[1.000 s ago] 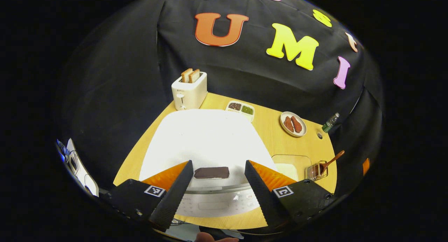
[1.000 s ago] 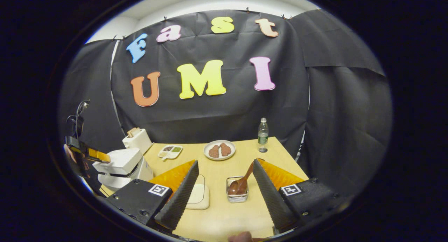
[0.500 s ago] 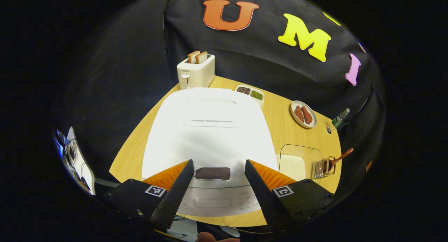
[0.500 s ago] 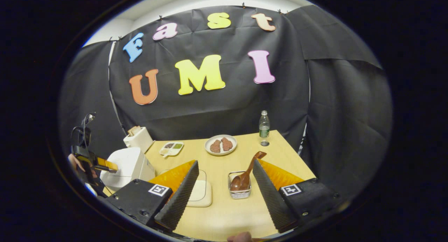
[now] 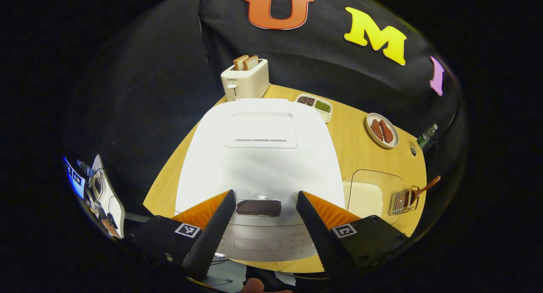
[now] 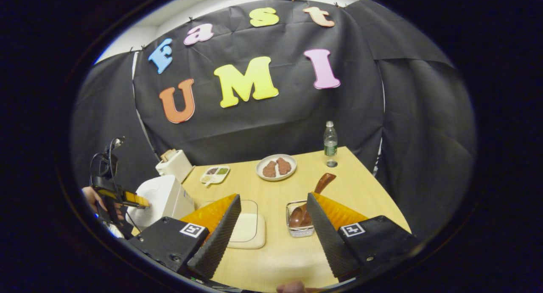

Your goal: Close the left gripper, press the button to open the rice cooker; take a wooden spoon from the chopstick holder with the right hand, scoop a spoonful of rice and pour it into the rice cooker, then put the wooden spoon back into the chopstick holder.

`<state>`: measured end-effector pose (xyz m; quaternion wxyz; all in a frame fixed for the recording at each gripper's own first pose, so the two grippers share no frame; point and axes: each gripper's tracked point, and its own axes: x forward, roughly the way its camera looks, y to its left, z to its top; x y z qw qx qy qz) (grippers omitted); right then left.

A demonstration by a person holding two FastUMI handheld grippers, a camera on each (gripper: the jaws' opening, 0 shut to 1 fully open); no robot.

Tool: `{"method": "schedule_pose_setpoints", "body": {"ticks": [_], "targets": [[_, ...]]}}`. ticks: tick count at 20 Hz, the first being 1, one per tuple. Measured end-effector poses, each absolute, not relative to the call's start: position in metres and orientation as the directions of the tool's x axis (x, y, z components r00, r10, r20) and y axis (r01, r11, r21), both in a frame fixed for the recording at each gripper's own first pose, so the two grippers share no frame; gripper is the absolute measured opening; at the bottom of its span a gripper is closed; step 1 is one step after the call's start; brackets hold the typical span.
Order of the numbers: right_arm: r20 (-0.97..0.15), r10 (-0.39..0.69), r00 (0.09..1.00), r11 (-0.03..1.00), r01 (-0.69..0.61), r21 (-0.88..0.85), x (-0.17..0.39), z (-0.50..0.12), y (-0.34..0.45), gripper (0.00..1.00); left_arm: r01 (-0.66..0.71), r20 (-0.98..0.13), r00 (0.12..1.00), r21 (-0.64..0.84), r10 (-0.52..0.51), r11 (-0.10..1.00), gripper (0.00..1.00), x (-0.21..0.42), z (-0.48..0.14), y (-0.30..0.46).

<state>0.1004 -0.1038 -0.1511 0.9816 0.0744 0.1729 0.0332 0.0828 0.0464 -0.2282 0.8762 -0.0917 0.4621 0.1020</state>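
The white rice cooker (image 5: 259,157) stands with its lid down, its dark button (image 5: 258,207) at the front edge. My left gripper (image 5: 259,231) hangs open just above the cooker's front, one finger on each side of the button. The cooker (image 6: 163,197) also shows at the left of the right gripper view, with the left gripper (image 6: 127,197) over it. My right gripper (image 6: 271,233) is open and empty above the table. A wooden spoon (image 6: 312,197) leans in the wire chopstick holder (image 6: 300,229) close by its right finger. A clear container of rice (image 6: 246,227) lies between the fingers.
On the wooden table (image 6: 292,187) behind the cooker stand a toaster (image 5: 247,80) with two slices, a divided dish of beans (image 5: 314,103), a plate with brown pieces (image 6: 276,167) and a water bottle (image 6: 330,143). The black cloth wall closes the back and sides.
The left gripper has tilted down over the cooker, so more of the lid shows. The right gripper has drifted left, so the holder now sits by its right finger. Both stay open.
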Motion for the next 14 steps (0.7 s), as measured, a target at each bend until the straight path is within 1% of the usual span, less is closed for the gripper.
{"method": "schedule_pose_setpoints", "body": {"ticks": [4,5,7,10,14], "targets": [[-0.348,0.121,0.930,0.982,-0.060,0.181,0.110,-0.155,-0.101,0.99,-0.253,-0.807,0.581,-0.054,0.107,0.966,0.99,0.085,-0.226,0.047],[-0.349,0.130,0.928,0.980,-0.068,0.185,0.113,-0.154,-0.100,1.00,-0.253,-0.808,0.580,-0.054,0.107,0.966,0.99,0.085,-0.227,0.046],[-0.344,0.146,0.928,0.979,-0.086,0.182,0.117,-0.151,-0.096,0.99,-0.243,-0.805,0.584,-0.045,0.109,0.969,1.00,0.086,-0.226,0.047],[-0.338,0.187,0.922,0.975,-0.133,0.179,0.123,-0.149,-0.089,0.99,-0.242,-0.800,0.589,-0.037,0.117,0.970,0.98,0.089,-0.223,0.048],[-0.337,0.250,0.908,0.964,-0.202,0.172,0.131,-0.153,-0.086,0.99,-0.292,-0.784,0.600,-0.029,0.160,0.956,0.96,0.091,-0.220,0.051]]}}
